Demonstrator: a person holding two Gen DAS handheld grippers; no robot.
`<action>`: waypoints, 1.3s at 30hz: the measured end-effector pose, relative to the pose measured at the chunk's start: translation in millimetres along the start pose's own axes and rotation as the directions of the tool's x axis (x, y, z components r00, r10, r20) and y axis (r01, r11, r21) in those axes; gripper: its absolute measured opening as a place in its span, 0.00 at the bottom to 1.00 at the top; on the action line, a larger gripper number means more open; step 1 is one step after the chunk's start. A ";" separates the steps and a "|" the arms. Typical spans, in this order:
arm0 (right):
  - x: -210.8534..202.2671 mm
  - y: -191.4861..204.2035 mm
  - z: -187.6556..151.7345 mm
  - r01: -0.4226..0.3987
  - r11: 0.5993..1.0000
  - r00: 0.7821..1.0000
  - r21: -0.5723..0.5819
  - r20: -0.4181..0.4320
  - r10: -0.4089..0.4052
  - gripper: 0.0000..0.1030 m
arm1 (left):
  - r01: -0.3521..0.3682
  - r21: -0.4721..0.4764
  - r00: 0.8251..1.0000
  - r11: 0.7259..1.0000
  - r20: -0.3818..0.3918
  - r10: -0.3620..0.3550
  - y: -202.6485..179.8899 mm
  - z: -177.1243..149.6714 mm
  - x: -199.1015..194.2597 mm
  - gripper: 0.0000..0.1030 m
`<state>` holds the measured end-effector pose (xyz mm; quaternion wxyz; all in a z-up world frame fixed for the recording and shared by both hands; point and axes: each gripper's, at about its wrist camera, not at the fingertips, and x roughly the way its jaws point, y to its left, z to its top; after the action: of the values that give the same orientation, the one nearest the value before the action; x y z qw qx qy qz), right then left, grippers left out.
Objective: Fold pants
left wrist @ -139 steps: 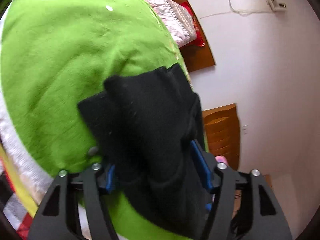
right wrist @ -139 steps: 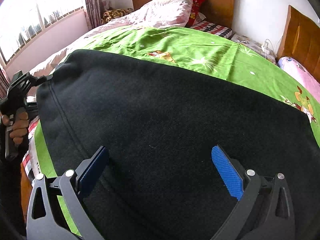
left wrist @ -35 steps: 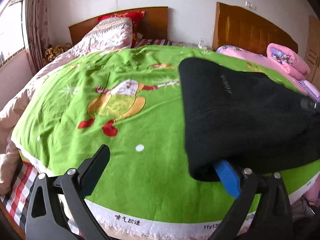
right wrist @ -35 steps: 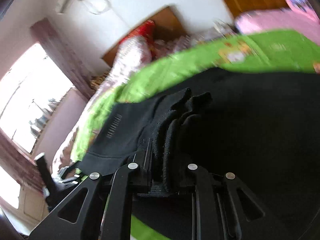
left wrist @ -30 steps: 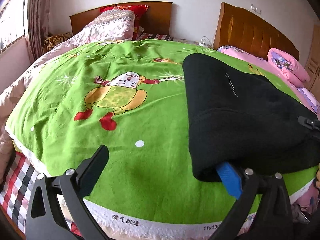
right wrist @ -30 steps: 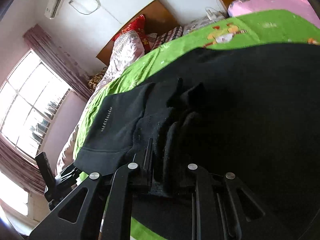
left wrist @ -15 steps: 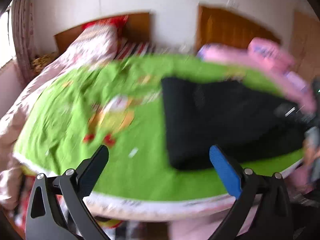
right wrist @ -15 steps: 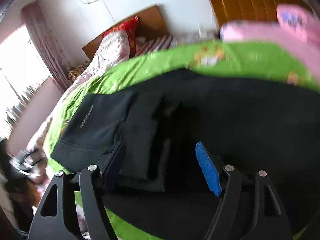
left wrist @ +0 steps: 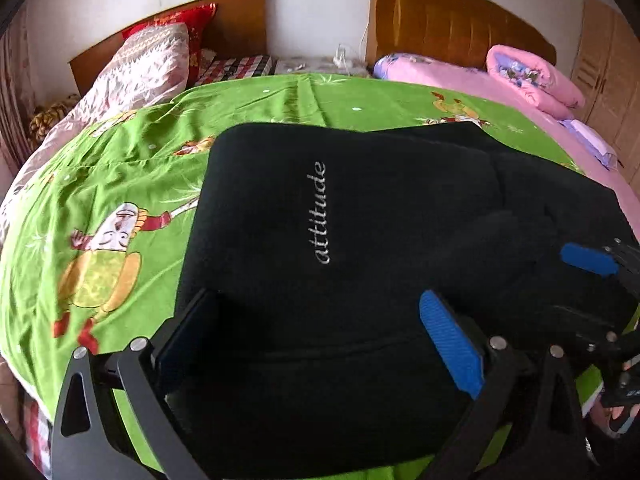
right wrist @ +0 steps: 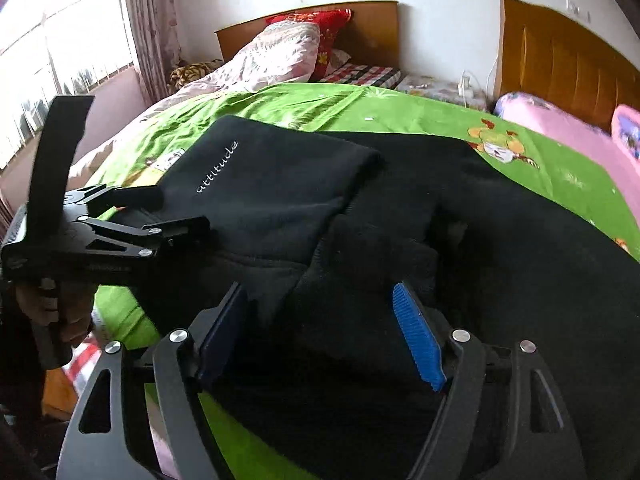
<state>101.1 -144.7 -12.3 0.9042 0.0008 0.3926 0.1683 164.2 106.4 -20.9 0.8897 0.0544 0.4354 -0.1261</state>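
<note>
Black pants [left wrist: 360, 220] with white "attitude" lettering lie partly folded on the green bedspread [left wrist: 120, 184]; they also show in the right wrist view [right wrist: 280, 192]. My left gripper [left wrist: 316, 340] is open, its blue-padded fingers straddling the near hem of the folded part. My right gripper [right wrist: 320, 332] is open over a bunched ridge of the black cloth. The left gripper [right wrist: 180, 216] shows in the right wrist view, resting on the left fold. The right gripper [left wrist: 600, 276] shows at the right edge of the left wrist view.
A pink patterned quilt [left wrist: 148, 68] and red pillow [left wrist: 192, 28] lie at the wooden headboard [left wrist: 224, 20]. A second bed with pink bedding [left wrist: 500, 80] stands to the right. A curtained window [right wrist: 72, 40] is at the left. The bed's front edge is just below the grippers.
My right gripper has let go of the bunched pants and opened. My left gripper has moved right, over the folded pants. Both now sit low over the near edge of the cloth.
</note>
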 end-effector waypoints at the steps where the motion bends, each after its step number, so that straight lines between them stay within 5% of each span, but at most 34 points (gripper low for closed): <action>1: -11.6 -10.3 2.7 0.015 1.000 0.999 0.021 0.033 -0.016 0.76 | 0.029 -0.018 1.000 0.999 0.005 -0.029 1.7 6.2 -7.0 0.98; 3: -31.3 -32.2 5.0 0.069 0.996 0.995 0.057 0.072 -0.073 0.83 | 0.105 -0.043 0.992 0.993 0.067 -0.102 2.8 24.7 -27.8 0.98; 7: -38.7 -96.9 7.1 0.220 0.963 0.974 0.157 0.012 -0.225 0.86 | 0.102 -0.006 0.985 0.995 0.140 -0.100 -9.9 64.3 -39.6 0.99; 9: -34.6 -134.3 -0.1 0.274 0.932 0.962 0.236 -0.055 -0.269 0.86 | 0.089 0.021 0.990 0.996 0.107 -0.091 -15.5 85.0 -16.8 0.99; 11: -28.1 -163.7 -11.3 0.328 0.899 0.944 0.289 -0.128 -0.304 0.86 | 0.007 0.010 1.000 1.000 0.024 -0.007 -14.9 100.2 18.1 0.99; 13: -21.4 -188.0 -27.7 0.297 0.893 0.953 0.339 -0.165 -0.254 0.87 | -0.035 -0.038 0.994 0.999 -0.107 0.031 -1.3 104.6 61.4 0.99; 15: -24.9 -188.9 -33.0 0.241 0.919 0.970 0.313 -0.114 -0.215 0.91 | -0.035 -0.073 0.987 0.997 -0.161 0.023 8.8 99.4 81.9 0.99; 21: -54.4 -183.3 -37.8 0.330 0.883 0.943 0.333 -0.072 -0.326 0.91 | -0.127 -0.044 0.987 0.991 -0.105 0.122 -9.6 91.1 54.5 0.98; 25: -60.3 -175.0 -58.8 0.327 0.893 0.945 0.311 -0.081 -0.317 0.92 | -0.030 0.003 0.998 1.000 0.057 0.030 -38.2 79.8 7.0 0.99; 26: -50.3 -174.9 -67.5 0.348 0.899 0.937 0.267 -0.118 -0.328 0.93 | -0.018 0.030 0.997 0.999 0.070 0.016 -46.6 75.9 3.5 0.99; 28: -50.3 -169.1 -73.9 0.353 0.910 0.935 0.216 -0.059 -0.348 0.94 | -0.033 0.076 0.999 0.997 0.034 0.031 -60.7 69.6 16.4 0.99; 31: -63.2 -173.9 -70.4 0.303 0.915 0.953 0.267 -0.059 -0.298 0.94 | -0.037 0.051 0.994 0.998 -0.097 0.042 -61.5 61.6 52.6 0.99; 32: -73.6 -174.5 -70.5 0.286 0.912 0.957 0.294 -0.033 -0.289 0.94 | -0.031 0.040 0.996 0.999 -0.085 0.034 -59.7 61.2 51.7 0.99; 34: -115.4 -183.2 -77.8 0.185 0.905 0.965 0.382 0.102 -0.241 0.94 | -0.011 0.016 0.995 1.000 -0.095 0.012 -57.4 64.2 43.0 0.99; 37: -163.7 -206.1 -104.0 0.033 0.862 0.947 0.505 0.260 -0.188 0.94 | 0.036 -0.050 0.999 0.998 0.010 -0.035 -57.3 63.0 6.1 0.98; 39: -180.9 -229.0 -127.7 -0.038 0.803 0.936 0.594 0.302 -0.180 0.94 | 0.133 -0.023 0.989 0.991 0.070 -0.131 -74.9 59.2 -18.7 0.99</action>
<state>-34.9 -432.6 -2.8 0.9187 0.2966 0.2609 0.0004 177.9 25.4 31.2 0.8944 0.0089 0.4089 -0.1807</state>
